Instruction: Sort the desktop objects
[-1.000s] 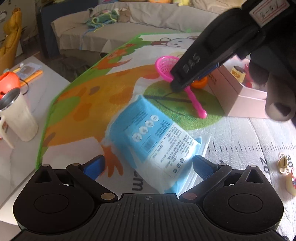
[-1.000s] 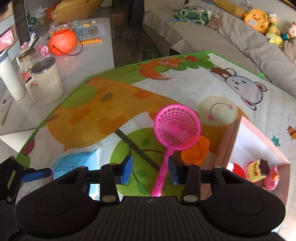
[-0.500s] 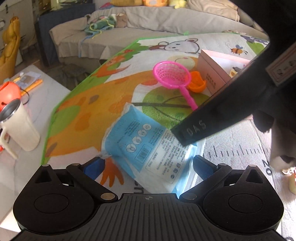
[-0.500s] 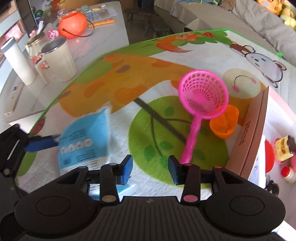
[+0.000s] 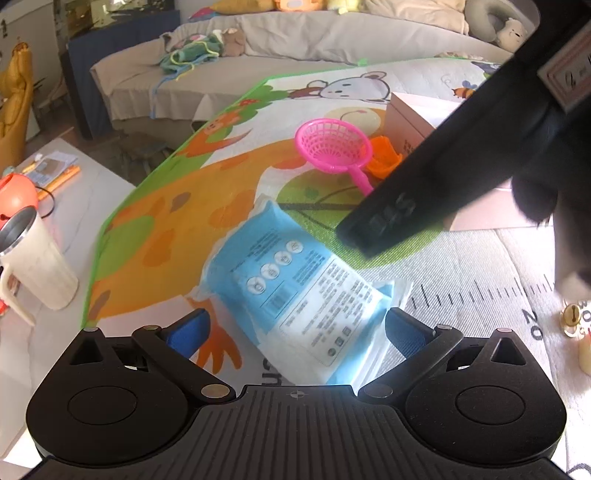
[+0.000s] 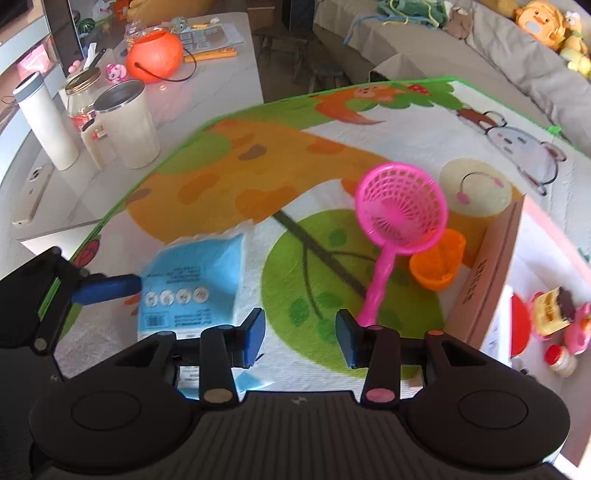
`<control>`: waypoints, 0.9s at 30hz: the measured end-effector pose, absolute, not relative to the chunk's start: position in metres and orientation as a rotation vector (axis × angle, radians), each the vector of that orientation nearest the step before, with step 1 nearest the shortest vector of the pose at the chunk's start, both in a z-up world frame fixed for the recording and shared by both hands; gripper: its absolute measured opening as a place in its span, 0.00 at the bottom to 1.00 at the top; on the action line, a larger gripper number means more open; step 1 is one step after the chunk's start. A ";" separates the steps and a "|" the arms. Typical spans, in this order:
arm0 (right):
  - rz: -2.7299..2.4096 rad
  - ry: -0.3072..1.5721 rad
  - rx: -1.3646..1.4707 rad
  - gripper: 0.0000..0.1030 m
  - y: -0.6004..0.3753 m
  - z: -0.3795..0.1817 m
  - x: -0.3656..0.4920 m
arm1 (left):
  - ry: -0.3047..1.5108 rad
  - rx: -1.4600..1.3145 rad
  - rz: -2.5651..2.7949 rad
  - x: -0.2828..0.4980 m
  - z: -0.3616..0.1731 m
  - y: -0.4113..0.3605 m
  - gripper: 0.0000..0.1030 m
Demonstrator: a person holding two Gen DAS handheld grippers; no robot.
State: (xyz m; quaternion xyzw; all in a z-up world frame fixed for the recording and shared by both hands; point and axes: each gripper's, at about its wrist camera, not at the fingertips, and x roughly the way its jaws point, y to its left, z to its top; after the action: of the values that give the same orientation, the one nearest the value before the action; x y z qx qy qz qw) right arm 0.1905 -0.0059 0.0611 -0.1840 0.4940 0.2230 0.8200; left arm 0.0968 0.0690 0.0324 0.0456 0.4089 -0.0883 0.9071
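Observation:
A blue tissue pack lies flat on the cartoon play mat; it also shows in the right wrist view. My left gripper is open wide, its fingers either side of the pack's near end, not closed on it. My right gripper is open and empty, hovering above the mat right of the pack. A pink toy net and an orange cup lie beside the pink box, which holds small toys.
A cream mug, a white bottle, a jar, an orange pumpkin bucket and a phone sit on the table left of the mat. A sofa with plush toys lies behind.
My right gripper has drawn back from the pink net toward the near side and hovers over the green patch. The tissue pack stays on the mat between my left fingers.

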 end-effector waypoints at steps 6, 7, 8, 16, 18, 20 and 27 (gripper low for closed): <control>0.408 1.055 -0.389 0.41 -0.023 0.062 0.204 | 0.806 0.110 -0.205 0.098 0.031 0.072 1.00; 0.402 1.061 -0.377 0.41 -0.027 0.061 0.206 | 0.801 0.106 -0.209 0.099 0.031 0.073 0.99; 0.397 1.066 -0.366 0.41 -0.029 0.060 0.207 | 0.800 0.101 -0.215 0.100 0.031 0.074 0.97; 0.429 1.076 -0.352 0.41 -0.029 0.057 0.204 | 0.838 0.104 -0.287 0.091 0.034 0.073 0.63; 0.436 1.078 -0.353 0.41 -0.028 0.058 0.201 | 0.871 0.108 -0.333 0.083 0.035 0.070 0.61; 0.439 1.077 -0.360 0.41 -0.029 0.059 0.196 | 0.898 0.116 -0.365 0.074 0.035 0.066 0.61; 0.424 1.062 -0.374 0.42 -0.042 0.067 0.174 | 0.863 0.113 -0.286 0.063 0.049 0.060 0.94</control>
State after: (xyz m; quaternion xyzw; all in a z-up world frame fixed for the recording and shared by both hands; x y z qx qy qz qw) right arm 0.1744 -0.0418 0.0668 -0.1762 0.4995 0.1994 0.8244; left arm 0.0630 0.0597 0.0493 0.0545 0.4165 -0.1382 0.8969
